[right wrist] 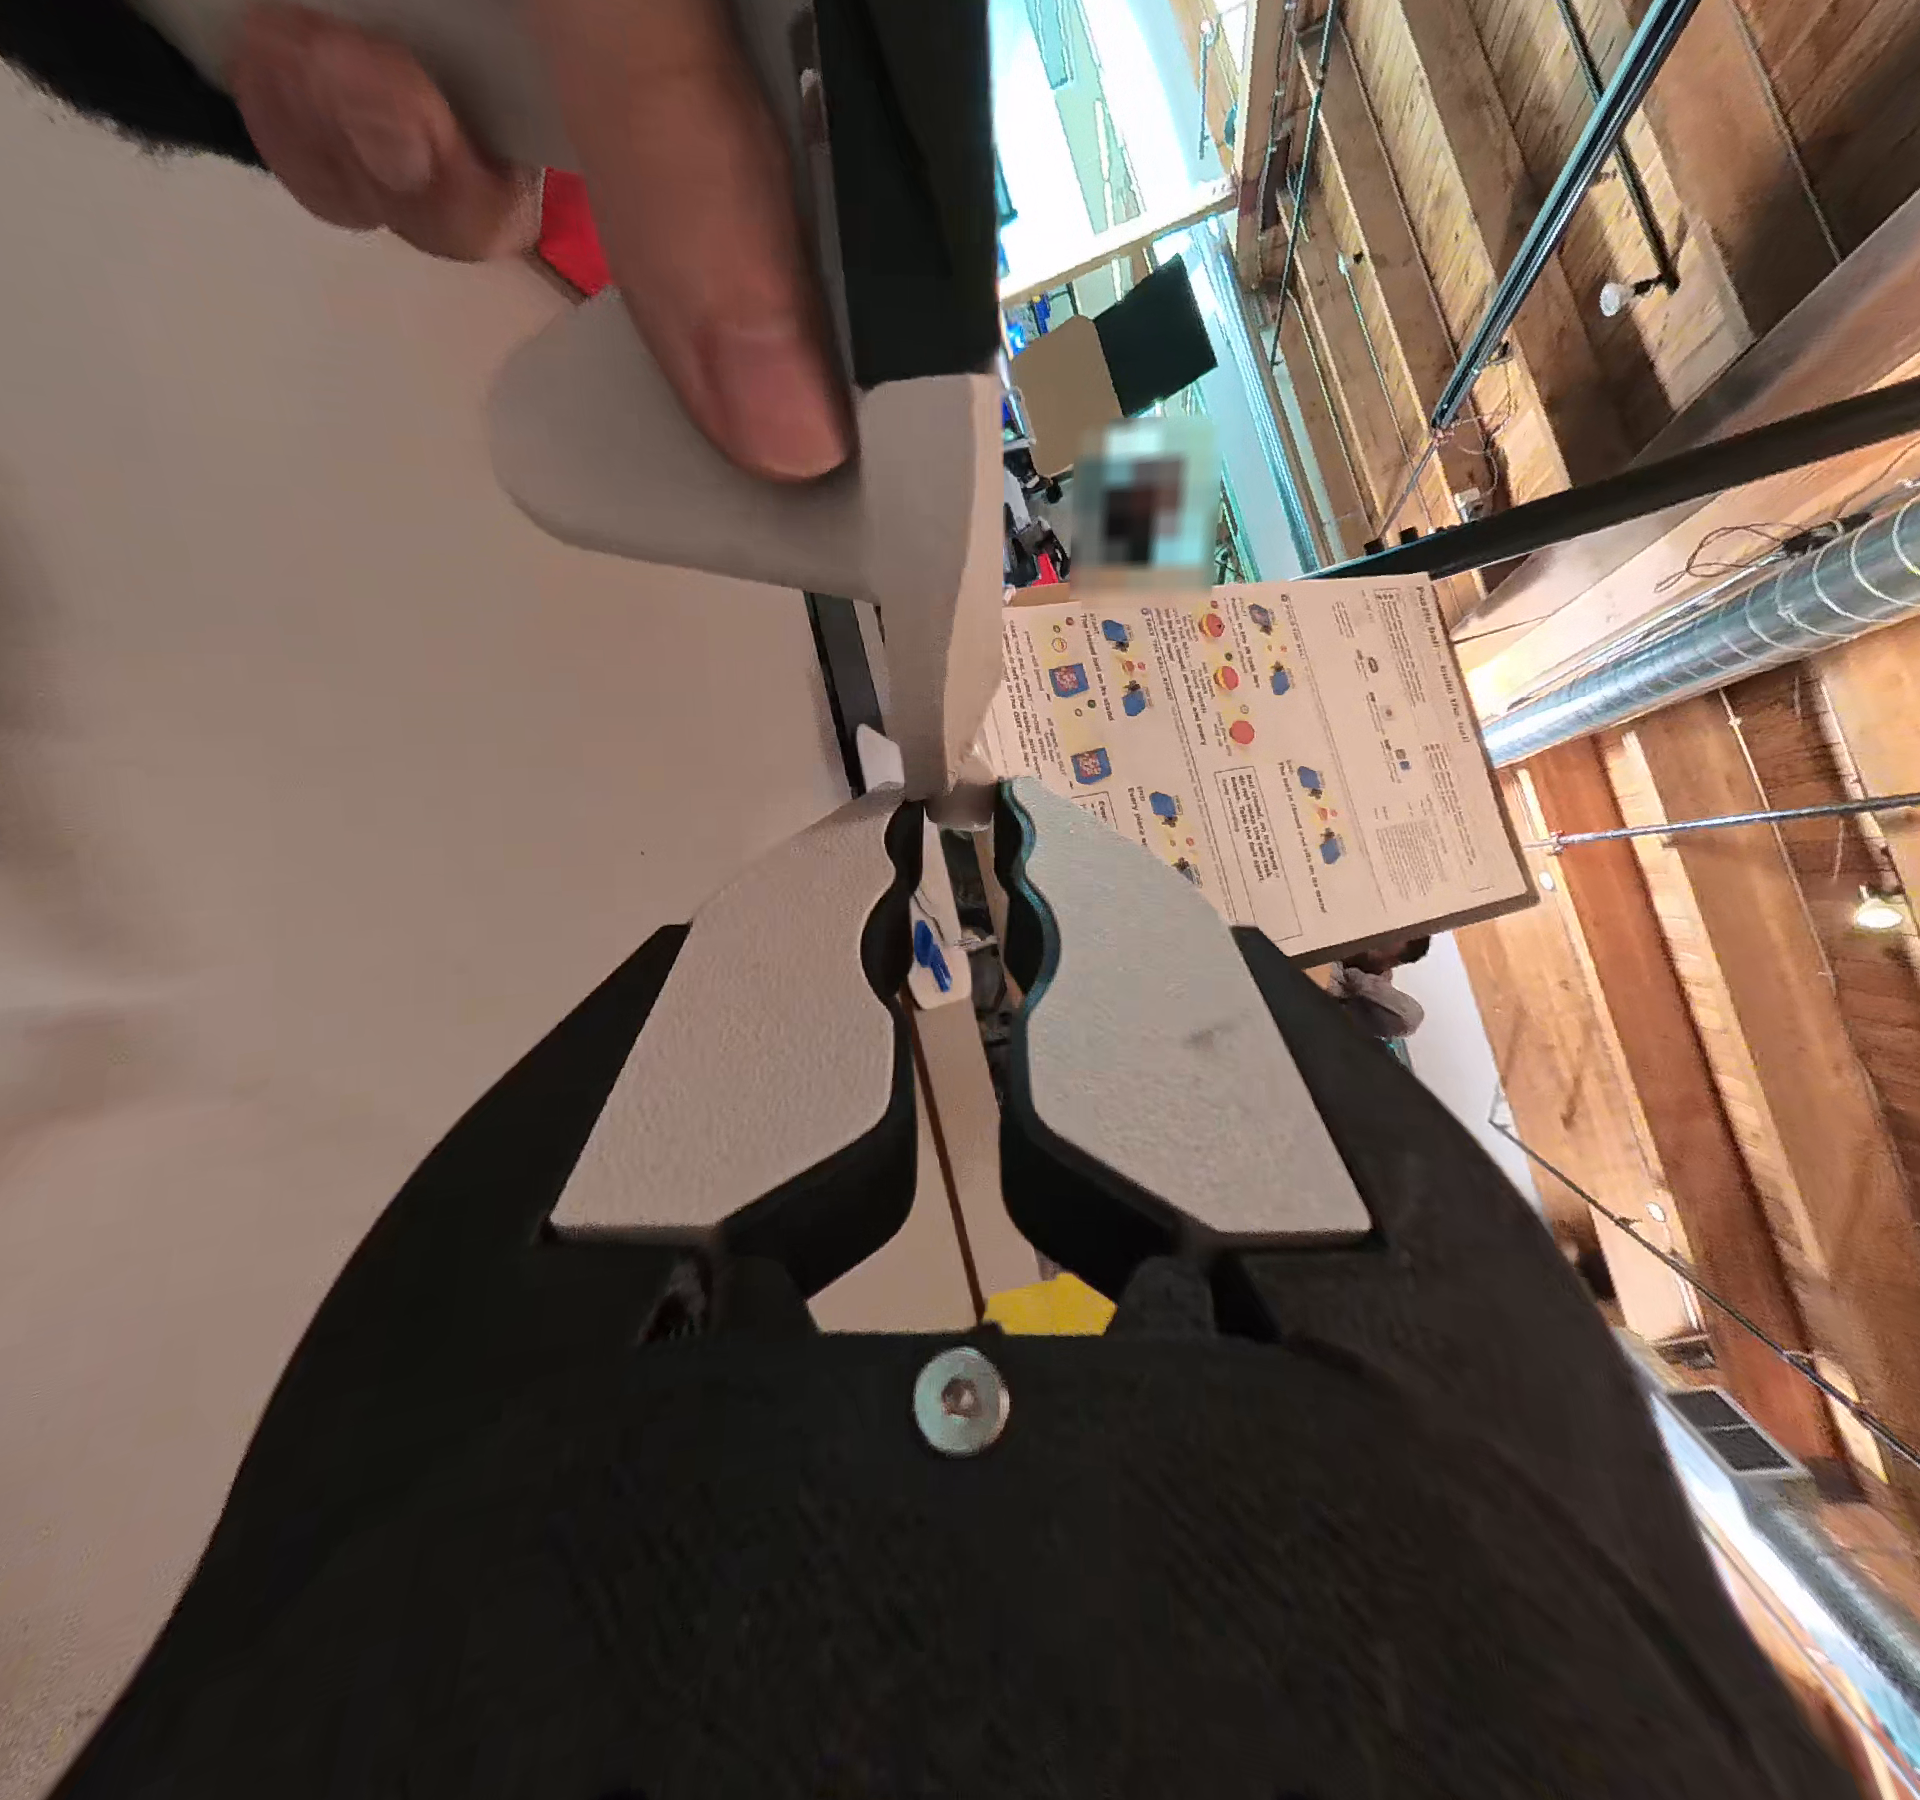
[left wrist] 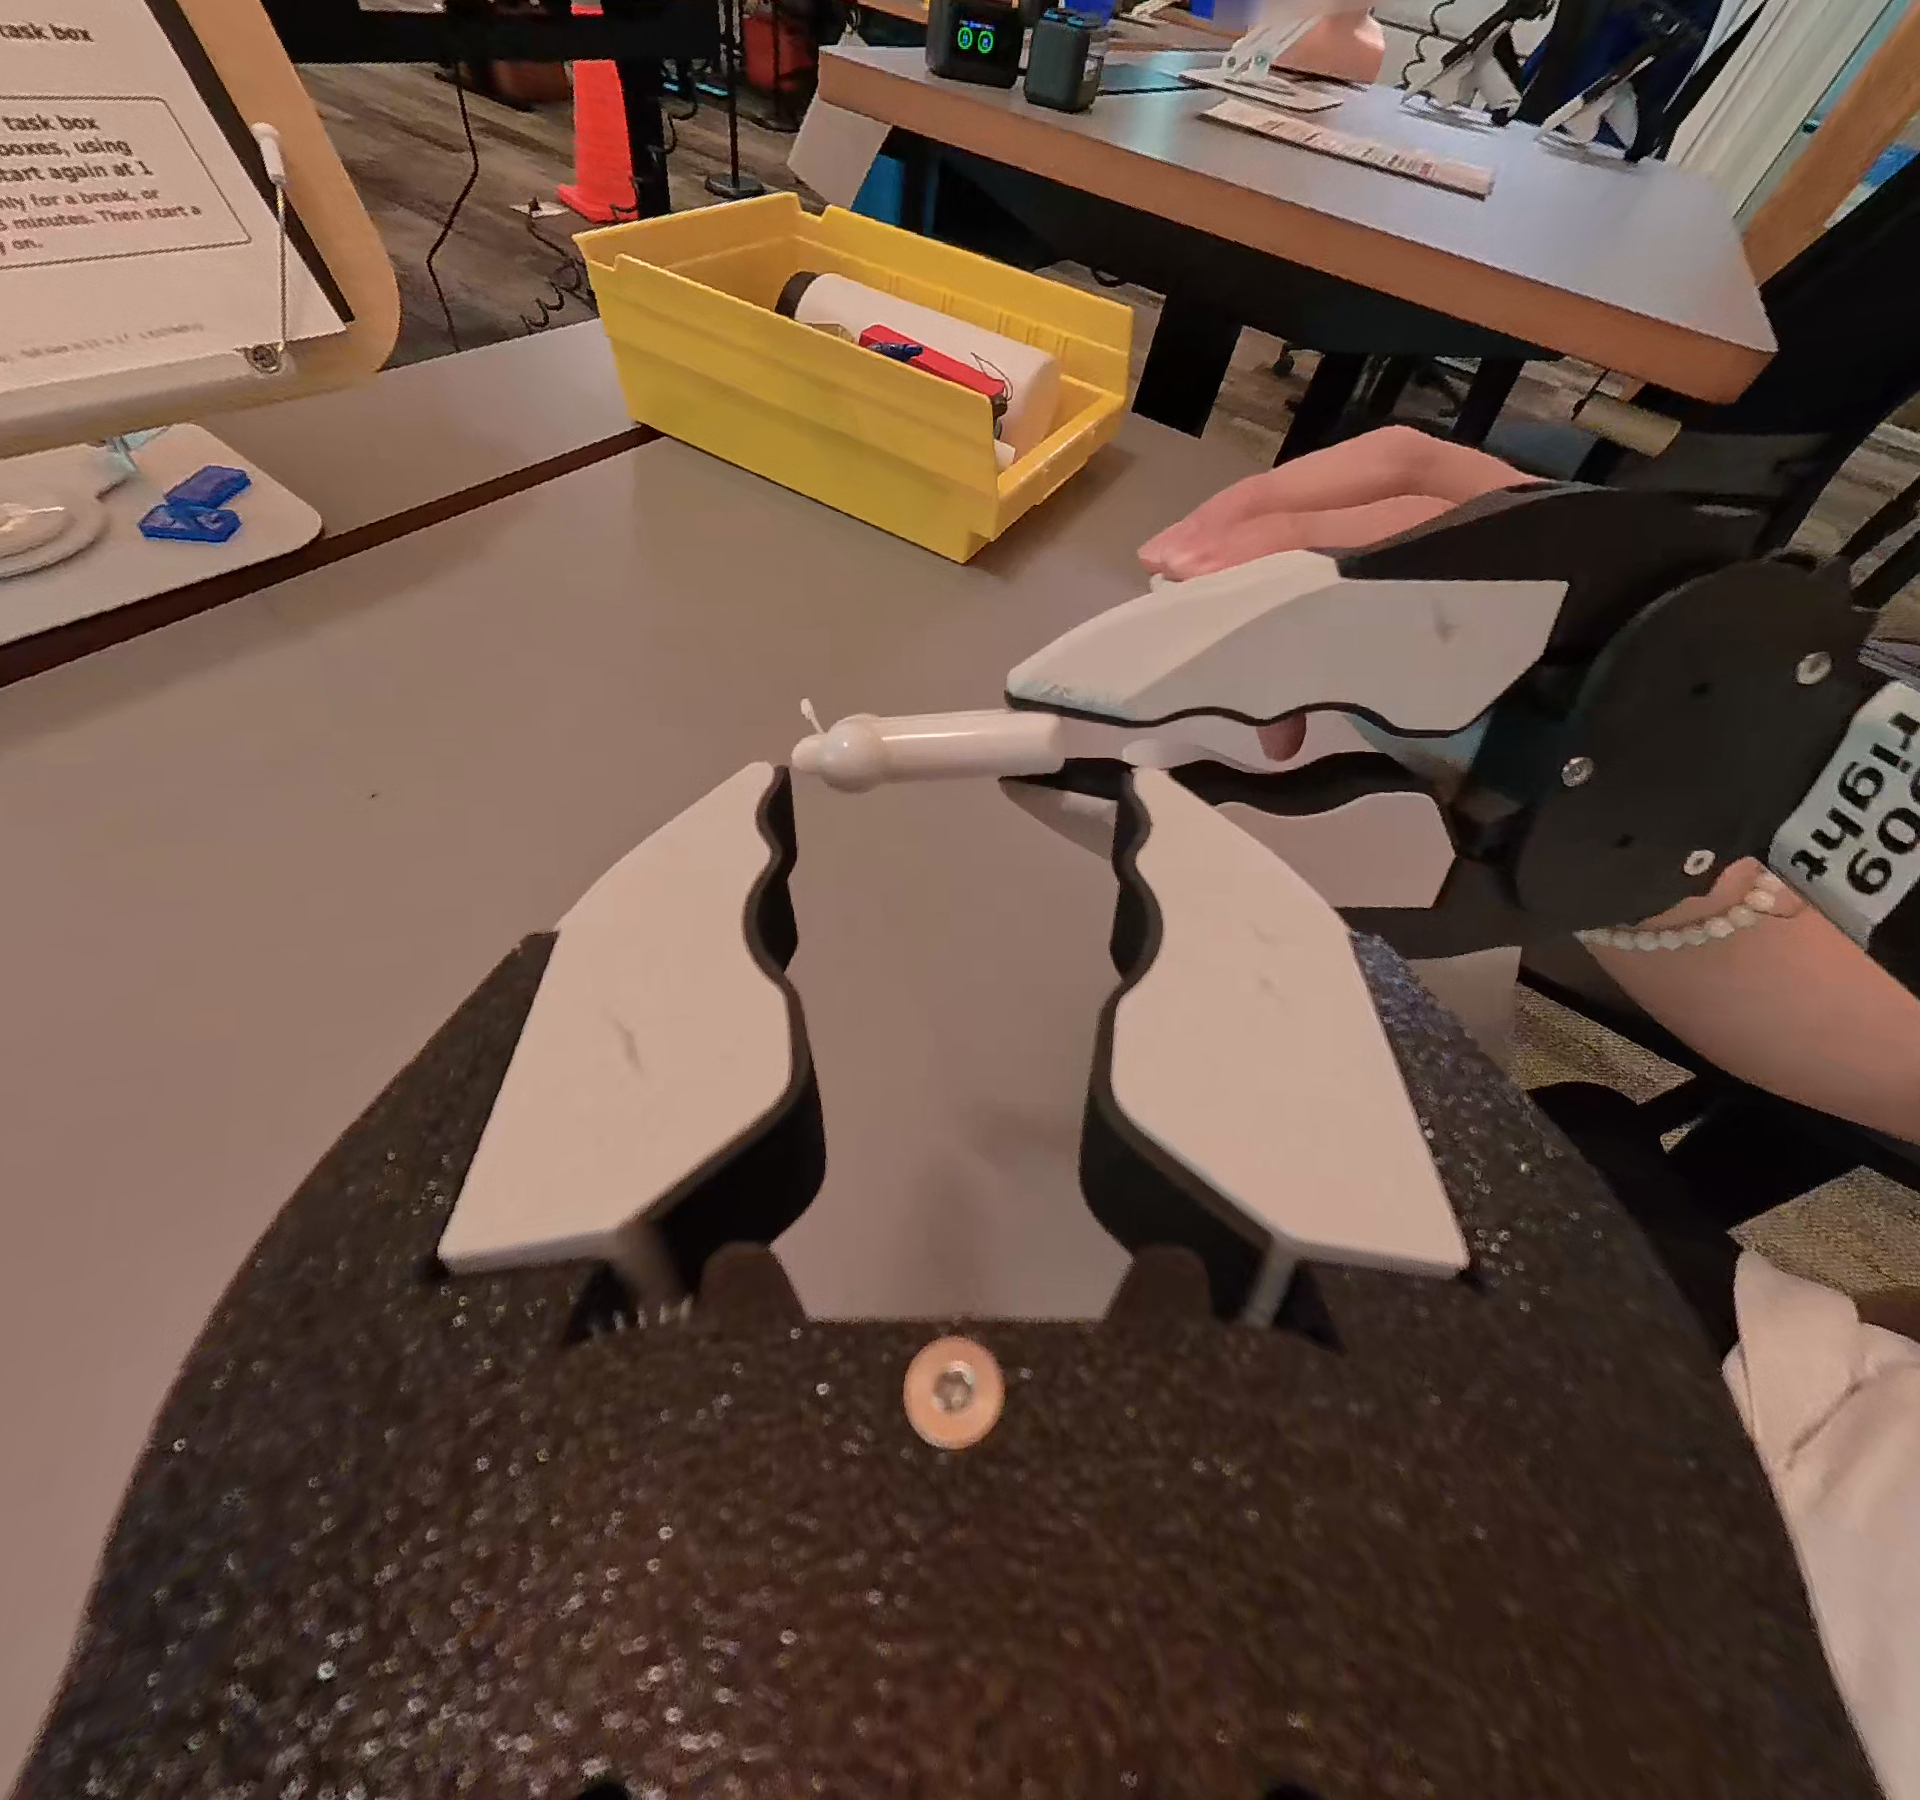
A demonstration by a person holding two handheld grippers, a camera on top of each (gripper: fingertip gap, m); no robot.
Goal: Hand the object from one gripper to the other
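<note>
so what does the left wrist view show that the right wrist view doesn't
Only the left wrist view shows the white tube at full length, held level over the grey table by the right gripper, just past the tips of the open left gripper. It also shows the yellow bin.

Only the right wrist view shows the ceiling beams, the whole instruction board and, up close, a hand on the left gripper.

Both views show the two grippers meeting at their tips, with the right gripper's fingers closed on the tube.

White tube (left wrist: 940, 744), held level above the table.
Slim, round-capped, tiny nub at its free end, other end pinched.
</note>
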